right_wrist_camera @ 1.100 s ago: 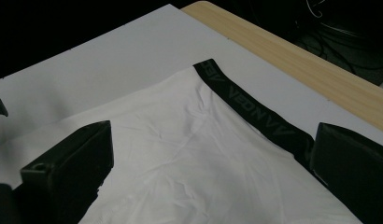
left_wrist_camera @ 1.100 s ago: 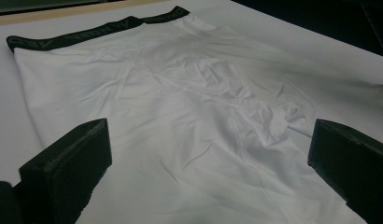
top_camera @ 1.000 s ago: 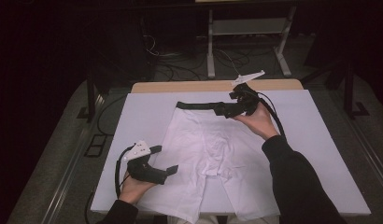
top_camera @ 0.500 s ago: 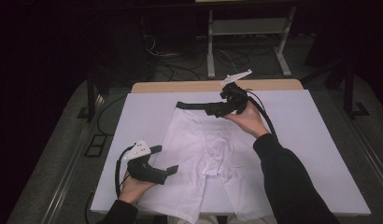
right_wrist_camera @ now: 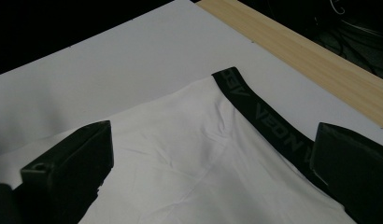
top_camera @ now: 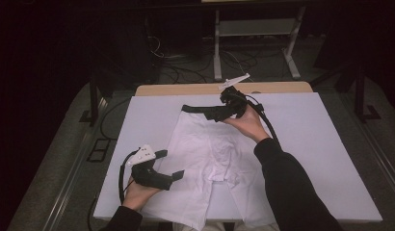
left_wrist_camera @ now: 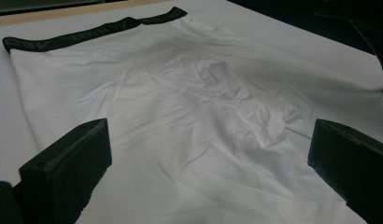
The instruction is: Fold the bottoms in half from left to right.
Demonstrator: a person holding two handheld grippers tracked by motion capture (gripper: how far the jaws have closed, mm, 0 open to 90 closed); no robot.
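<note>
One pair of white cotton boxer shorts with a black elastic waistband (top_camera: 210, 154) is laid flat on the white-covered table (top_camera: 325, 144), its waistband at the far side. Two grippers are seen: the left gripper (top_camera: 169, 175) is held wide by the near leg, and the right gripper (top_camera: 212, 114) is held wide over the waistband. Nothing is gripped.

Dim room; light falls from above onto the white tabletop (top_camera: 330, 144), surroundings beyond its edges near black. High view soft, grainy. Both gripper views sharper mid-frame; near black jaws blurred, out of focus. Soft shadows in the white shorts' (left_wrist_camera: 189, 116) creases; no glare.
</note>
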